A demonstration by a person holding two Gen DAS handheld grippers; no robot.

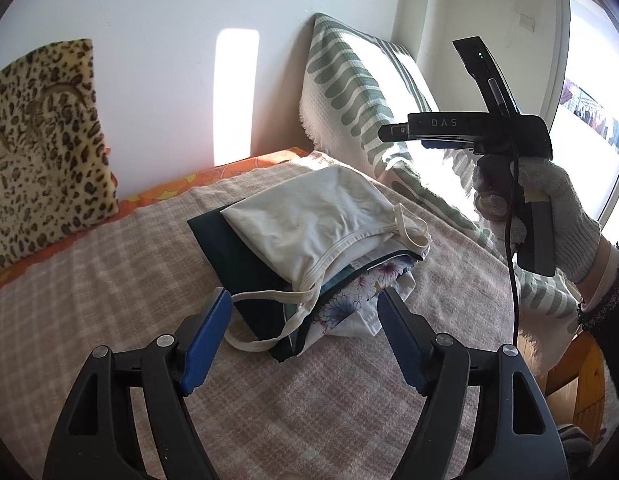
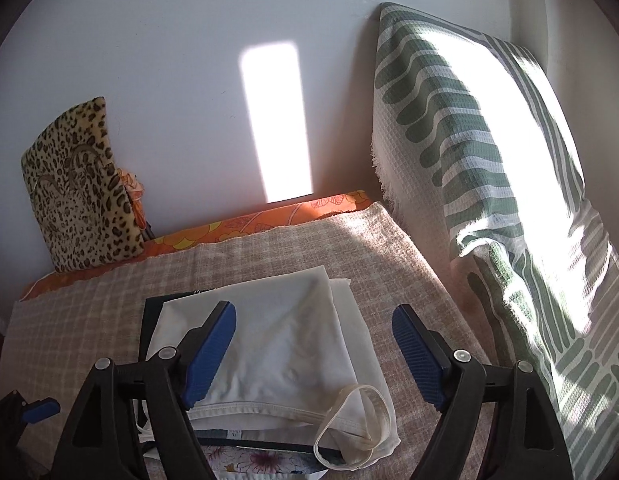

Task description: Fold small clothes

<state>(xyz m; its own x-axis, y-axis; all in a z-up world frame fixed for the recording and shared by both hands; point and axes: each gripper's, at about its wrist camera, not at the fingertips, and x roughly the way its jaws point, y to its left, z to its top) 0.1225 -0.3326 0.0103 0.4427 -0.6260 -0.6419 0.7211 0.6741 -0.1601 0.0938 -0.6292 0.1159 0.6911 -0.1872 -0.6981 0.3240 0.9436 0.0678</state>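
A small stack of folded clothes lies on the beige checked blanket [image 1: 109,280]. On top is a cream strappy top [image 1: 321,216], also in the right wrist view [image 2: 285,344], with loose straps [image 1: 269,300] hanging off the near edge. Under it lie a dark green garment [image 1: 229,256] and a white floral piece [image 1: 349,296]. My left gripper [image 1: 305,332] is open, just short of the stack's near edge, holding nothing. My right gripper [image 2: 313,348] is open above the cream top; it shows in the left wrist view [image 1: 393,133], raised at right.
A leopard-print cushion [image 1: 41,136] leans on the wall at back left. A green-striped pillow [image 2: 489,184] stands at the right. An orange floral sheet [image 2: 269,216] edges the blanket by the wall. A wooden frame [image 1: 577,380] shows at lower right.
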